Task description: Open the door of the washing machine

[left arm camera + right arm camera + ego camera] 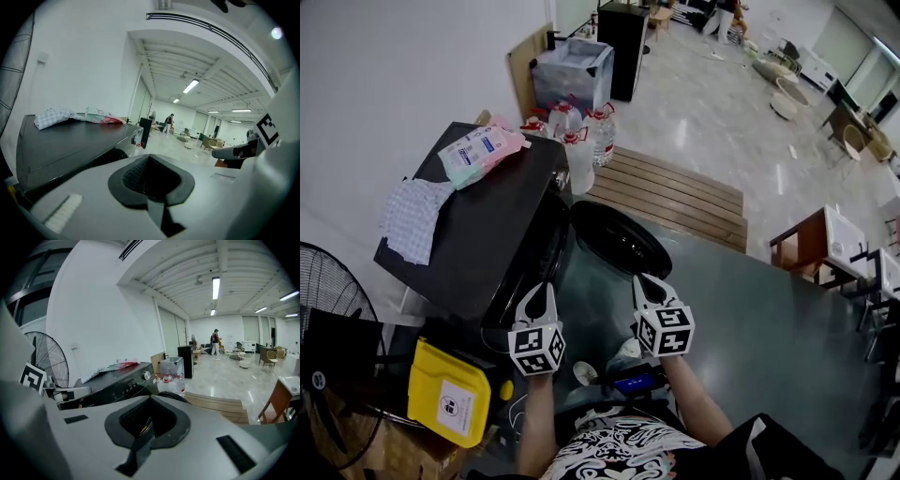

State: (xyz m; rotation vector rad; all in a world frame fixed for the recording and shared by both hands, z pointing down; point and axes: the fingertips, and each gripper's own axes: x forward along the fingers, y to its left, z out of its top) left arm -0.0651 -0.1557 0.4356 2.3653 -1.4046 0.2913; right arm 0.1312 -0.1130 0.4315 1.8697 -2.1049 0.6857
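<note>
A black front-loading washing machine [478, 225] stands at the left of the head view. Its round dark door [621, 240] stands swung out from the machine's front. My left gripper [546, 287] hovers shut and empty beside the machine's near corner. My right gripper [643, 279] is also shut and empty, level with the left one and just short of the door's near rim. In the left gripper view the shut jaws [150, 157] point along the machine's flat top [70, 140]. In the right gripper view the shut jaws [151, 399] face the control panel [124, 380].
A checked cloth [412, 217] and a pink packet [480, 150] lie on the machine. Water bottles [581, 141] and a grey bin [572, 73] stand behind it, beside a wooden pallet [675, 197]. A fan [328, 291] and yellow box [450, 394] sit at near left.
</note>
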